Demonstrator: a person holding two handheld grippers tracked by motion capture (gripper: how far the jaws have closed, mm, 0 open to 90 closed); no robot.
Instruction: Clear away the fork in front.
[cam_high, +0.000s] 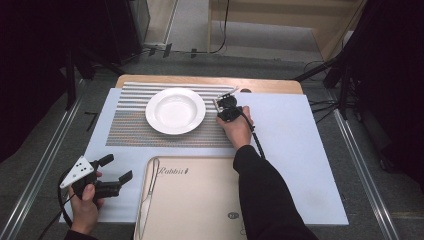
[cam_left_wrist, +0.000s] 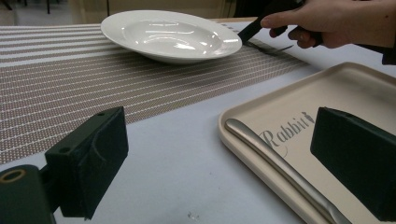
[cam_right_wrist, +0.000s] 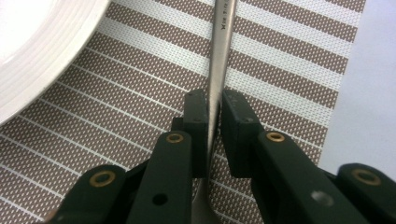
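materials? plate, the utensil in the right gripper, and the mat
Plate: likely glazed ceramic; glossy white with sharp light reflections. Utensil, clamped in the right gripper: metal, probably stainless steel; brushed silver handle with a stamped mark. Mat: looks like woven vinyl or similar synthetic; a fine mesh weave in brown and white stripes, matte.

Right claw (cam_right_wrist: 214, 121) clamped tight, arm outstretched; left claw (cam_high: 118, 168) spread wide, low beside the body.
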